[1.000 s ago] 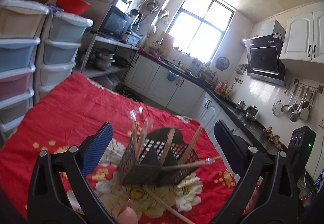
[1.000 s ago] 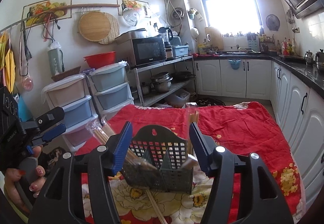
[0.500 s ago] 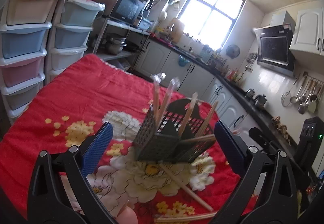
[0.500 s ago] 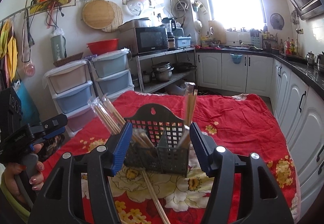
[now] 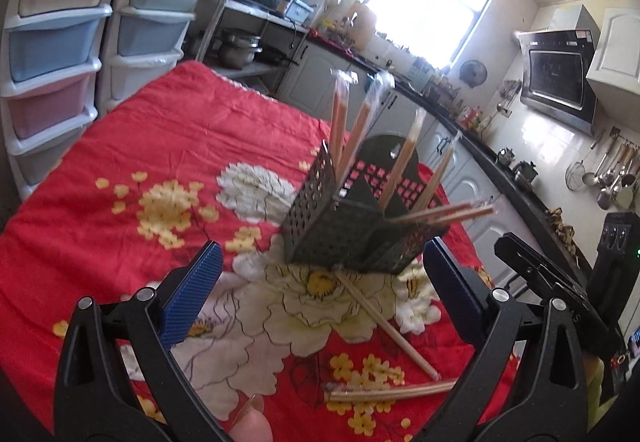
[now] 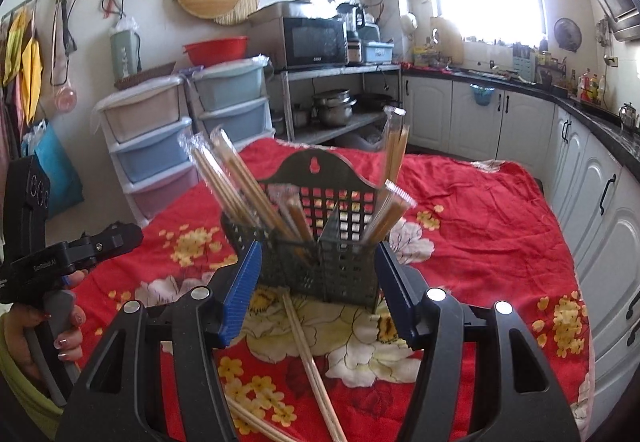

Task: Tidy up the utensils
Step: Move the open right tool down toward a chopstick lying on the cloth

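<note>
Both views dipped toward surface; more red cloth visible. Black basket stands mid-surface, several wrapped chopstick packs already slotted. Loose chopsticks and one pack left lying. Left hand-held gripper released, empty. Right hand-held gripper flanks basket; contact unclear.

- Left wrist view looks down from close, facing the black perforated plastic utensil basket cornerwise.
- Right wrist view faces the same basket front-on, nearer.
</note>
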